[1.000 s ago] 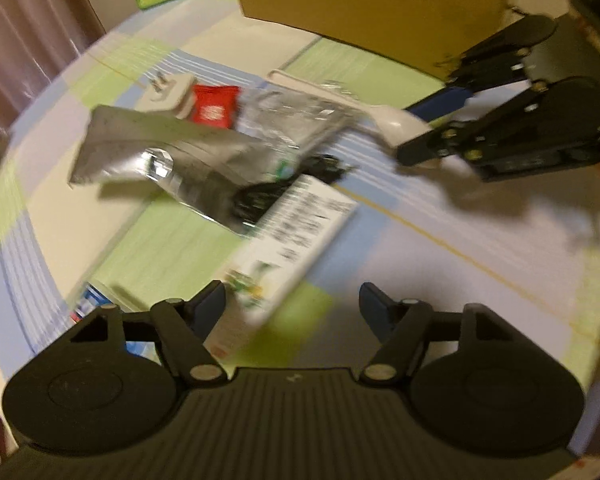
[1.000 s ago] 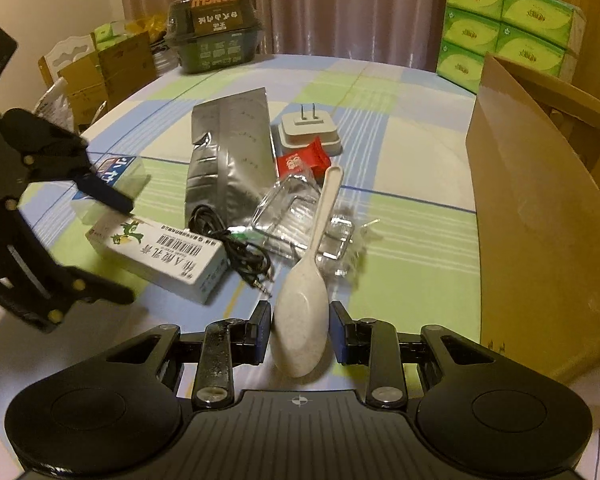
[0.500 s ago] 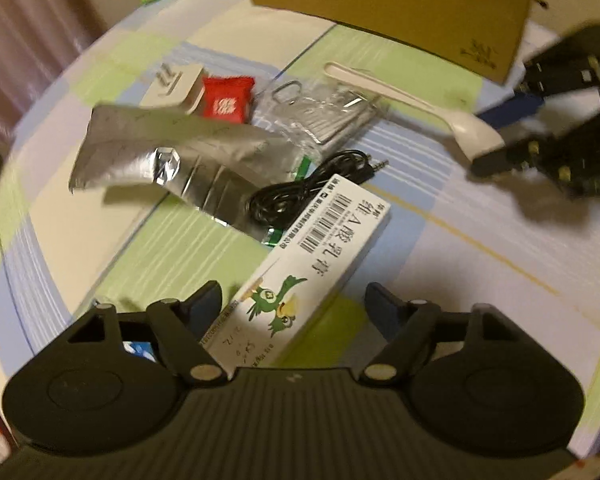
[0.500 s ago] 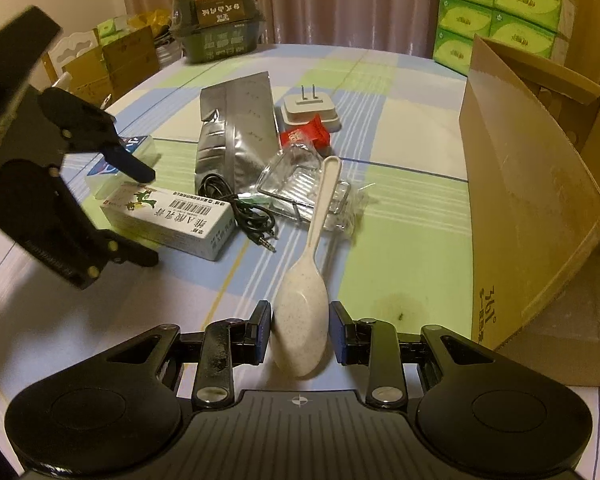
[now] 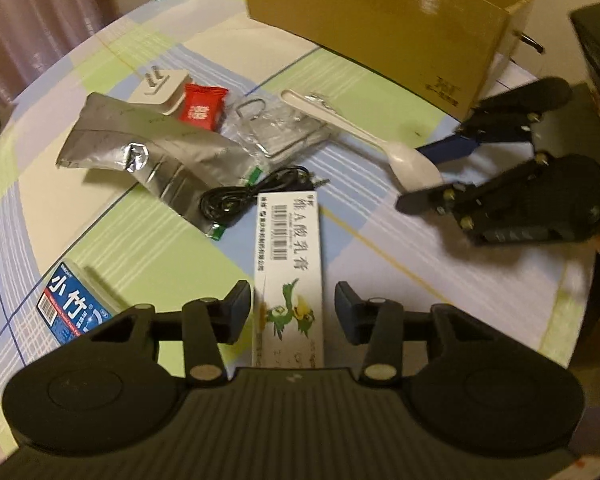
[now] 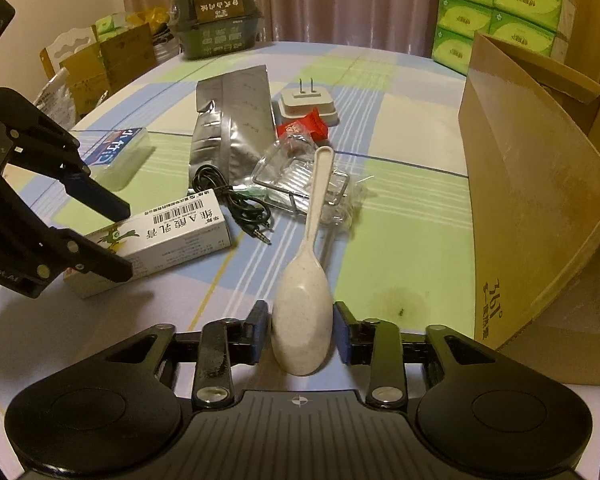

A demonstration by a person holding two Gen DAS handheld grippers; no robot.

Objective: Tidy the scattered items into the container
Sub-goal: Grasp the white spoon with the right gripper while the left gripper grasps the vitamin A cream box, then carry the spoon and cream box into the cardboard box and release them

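1. Underneath everything lies a round table point(image 6: 384, 276) with a cloth checked in pale green, blue and cream; curtains hang behind it.
2. Nearest the left gripper point(image 5: 294, 306), the long white medicine box point(image 5: 290, 264) lies flat on the cloth between its closing fingers, a slim gap showing on each side.
3. From the right wrist view, the right gripper point(image 6: 300, 330) has its fingers opening around the bowl of the speckled spoon point(image 6: 306, 280), a sliver of space on either side; the handle leans away over a clear plastic packet point(image 6: 312, 184).
4. Only the left view shows the blue-labelled pack point(image 5: 70, 308) clearly, just left of the medicine box; only the right view shows green tissue boxes point(image 6: 500, 12) and a dark food tub point(image 6: 216, 16) at the table's far edge.
5. Beyond the medicine box lie a coiled black cable point(image 5: 236, 200), a silver foil pouch point(image 5: 148, 152), a red sachet point(image 5: 202, 106) and a white plug point(image 5: 162, 88).
6. Right of the medicine box, past the spoon, stands the open cardboard box point(image 6: 540, 208).
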